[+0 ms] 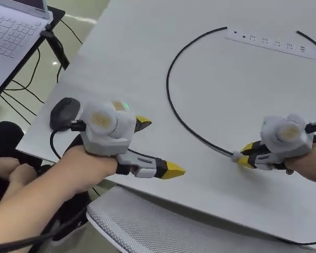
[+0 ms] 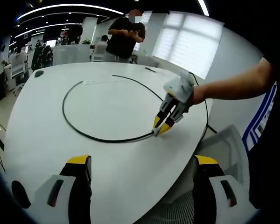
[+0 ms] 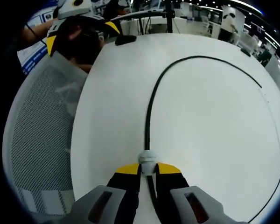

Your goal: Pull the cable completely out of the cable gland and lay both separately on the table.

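Observation:
A long black cable [image 1: 171, 108] lies in a wide arc on the white table [image 1: 121, 58]. Its near end carries a small white cable gland [image 1: 235, 156]. In the right gripper view the gland [image 3: 148, 157] sits just ahead of the yellow tips, and the cable [image 3: 151, 100] runs back between them. My right gripper [image 1: 244, 155] [image 3: 149, 169] is shut on the cable right behind the gland. My left gripper [image 1: 158, 146] [image 2: 142, 161] hovers open at the table's near left edge, with nothing between its jaws. It faces the right gripper [image 2: 161, 126] across the table.
A white power strip [image 1: 266, 41] lies at the far side of the table. A black puck-shaped object [image 1: 65, 112] sits near the left edge, and a laptop [image 1: 10, 26] stands on a side stand. A grey mesh chair [image 1: 147, 221] is below the near edge.

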Tool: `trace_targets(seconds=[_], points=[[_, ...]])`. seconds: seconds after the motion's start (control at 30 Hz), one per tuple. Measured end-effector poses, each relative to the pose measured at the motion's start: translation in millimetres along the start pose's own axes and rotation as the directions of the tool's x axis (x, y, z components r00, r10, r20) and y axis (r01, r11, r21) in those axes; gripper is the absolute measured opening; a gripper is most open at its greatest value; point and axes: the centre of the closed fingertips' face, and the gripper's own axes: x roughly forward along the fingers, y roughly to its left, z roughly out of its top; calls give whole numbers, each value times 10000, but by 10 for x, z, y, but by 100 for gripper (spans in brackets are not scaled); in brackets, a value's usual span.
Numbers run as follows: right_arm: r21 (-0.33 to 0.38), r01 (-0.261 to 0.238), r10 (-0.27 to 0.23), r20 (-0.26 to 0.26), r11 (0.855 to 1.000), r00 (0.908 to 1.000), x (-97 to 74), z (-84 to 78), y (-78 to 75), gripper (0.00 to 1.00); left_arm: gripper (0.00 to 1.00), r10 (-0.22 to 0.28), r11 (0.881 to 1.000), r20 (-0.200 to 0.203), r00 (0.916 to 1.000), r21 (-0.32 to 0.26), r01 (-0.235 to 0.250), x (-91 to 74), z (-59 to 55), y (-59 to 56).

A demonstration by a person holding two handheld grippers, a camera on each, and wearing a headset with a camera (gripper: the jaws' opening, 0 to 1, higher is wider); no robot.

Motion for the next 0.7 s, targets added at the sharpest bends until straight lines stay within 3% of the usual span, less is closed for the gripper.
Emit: trace_targets(seconds=[0.2,0.33,0.4,0.47,0.57,0.7], points=[[-859,-85,58,-318,9963,9995,-116,27,65,7,88,-151,9994,107,9998,327,148,99,88,-142],[-1009,-79,74,-48,9949,10000,-312,166,129,7,87,-420,9968,12,9991,683,418,180,161,-266],[-1439,11,-4,48,9896,10000,-398,239,148,7,87,-499,9953,3,9988,826,497,205,202,-306],[-1618,22,-13,55,9868,10000,-465,292,175,7,85,-680,9917,276,9973,1115,645,228,295,-363],[-2065,-45,119,346,9784,9993,-558,427,227,7,85,-848,9896,388,9956,1196,796,277,383,-413],[-2380,-219,399,713,9710,9967,-611,563,331,7,84,-1034,9829,296,9942,1559,976,357,420,-474]])
